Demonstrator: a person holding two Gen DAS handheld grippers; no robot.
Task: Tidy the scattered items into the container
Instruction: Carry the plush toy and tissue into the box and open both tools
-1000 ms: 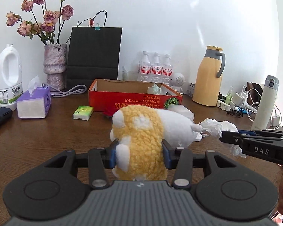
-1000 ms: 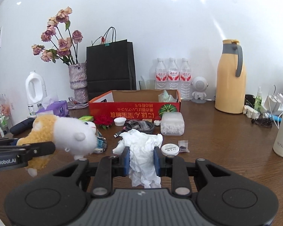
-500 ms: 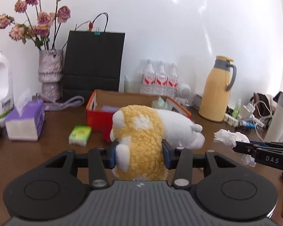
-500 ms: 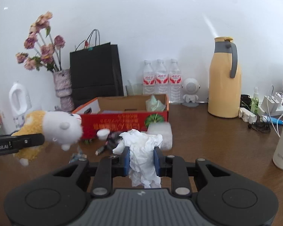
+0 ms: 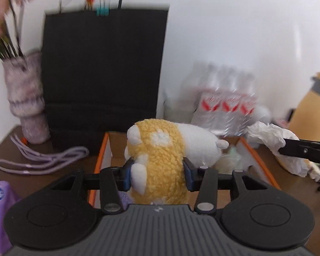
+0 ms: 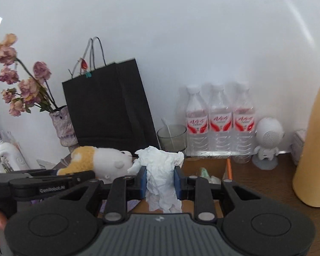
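Yellow-and-white plush toy [image 5: 160, 162] pinched by the left gripper [image 5: 156, 173], held above the open cardboard box [image 5: 100, 155] on the table [image 5: 298, 192], crumpled white tissue [image 6: 160, 177] clamped in the right gripper [image 6: 160, 183], held over the same box, black paper bag [image 5: 102, 68] seen behind.
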